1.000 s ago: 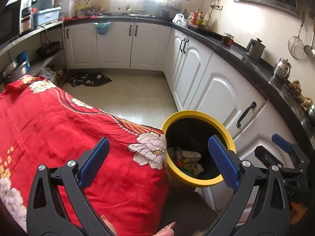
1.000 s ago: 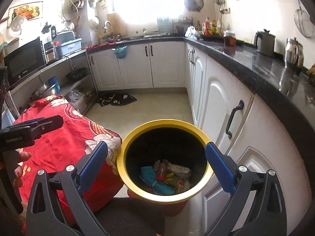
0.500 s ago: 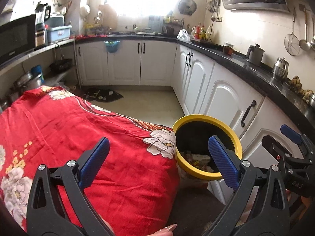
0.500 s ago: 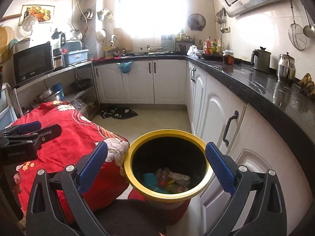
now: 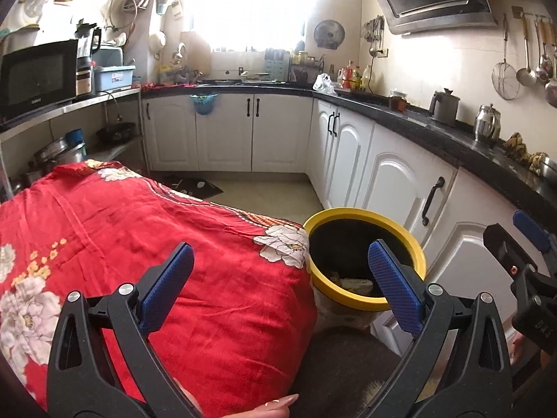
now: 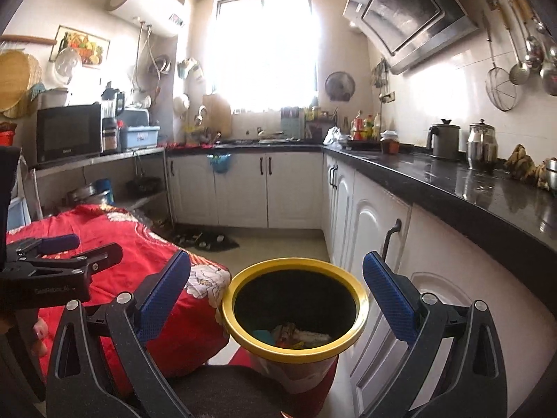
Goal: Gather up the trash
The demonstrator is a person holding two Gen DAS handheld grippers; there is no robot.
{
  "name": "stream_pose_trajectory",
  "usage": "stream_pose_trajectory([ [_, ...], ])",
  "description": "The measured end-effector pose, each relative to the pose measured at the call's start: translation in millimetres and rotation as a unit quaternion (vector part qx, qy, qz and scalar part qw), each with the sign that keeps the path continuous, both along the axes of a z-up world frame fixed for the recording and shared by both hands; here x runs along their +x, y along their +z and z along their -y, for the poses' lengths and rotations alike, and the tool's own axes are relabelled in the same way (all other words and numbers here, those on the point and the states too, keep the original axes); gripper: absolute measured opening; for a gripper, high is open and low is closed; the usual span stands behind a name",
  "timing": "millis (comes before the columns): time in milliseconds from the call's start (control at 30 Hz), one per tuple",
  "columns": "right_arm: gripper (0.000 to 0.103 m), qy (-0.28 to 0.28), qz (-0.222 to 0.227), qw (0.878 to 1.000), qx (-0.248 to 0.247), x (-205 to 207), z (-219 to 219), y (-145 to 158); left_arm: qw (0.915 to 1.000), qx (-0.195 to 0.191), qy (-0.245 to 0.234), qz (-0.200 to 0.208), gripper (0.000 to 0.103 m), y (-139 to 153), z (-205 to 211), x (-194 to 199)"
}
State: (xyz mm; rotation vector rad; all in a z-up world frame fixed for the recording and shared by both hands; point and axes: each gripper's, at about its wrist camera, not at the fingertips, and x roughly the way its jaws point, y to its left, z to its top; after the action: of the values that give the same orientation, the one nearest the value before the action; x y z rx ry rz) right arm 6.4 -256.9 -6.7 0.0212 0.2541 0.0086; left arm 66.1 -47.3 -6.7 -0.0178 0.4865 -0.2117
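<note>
in the left wrist view the left gripper (image 5: 280,284) hung with its blue pads spread wide and nothing between them, above the red floral cloth (image 5: 146,244) — the yellow-rimmed trash bin (image 5: 363,256) stood just beside the cloth's right edge, against the white cabinets (image 5: 393,188), scraps lying at its bottom. in the right wrist view the right gripper (image 6: 276,297) was likewise spread and empty, framing the bin's mouth, where collected trash (image 6: 296,336) lay inside — the other gripper showed at the left edge.
</note>
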Motion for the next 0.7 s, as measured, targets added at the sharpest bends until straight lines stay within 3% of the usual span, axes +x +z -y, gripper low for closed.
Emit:
stream_pose_trajectory([
  [167,0.097,-0.006,0.018,1.0,-0.003,-7.5,-1.7,-7.5,0.9998,-0.001,0.003,0.019,0.092,-1.2,-3.5,-9.3],
  [700,0.097,-0.017,0.006,1.0,0.008,-6.9,-1.4,-12.8,0.9995,-0.008,0.011,0.028,0.092,0.1,-5.3,-12.6],
])
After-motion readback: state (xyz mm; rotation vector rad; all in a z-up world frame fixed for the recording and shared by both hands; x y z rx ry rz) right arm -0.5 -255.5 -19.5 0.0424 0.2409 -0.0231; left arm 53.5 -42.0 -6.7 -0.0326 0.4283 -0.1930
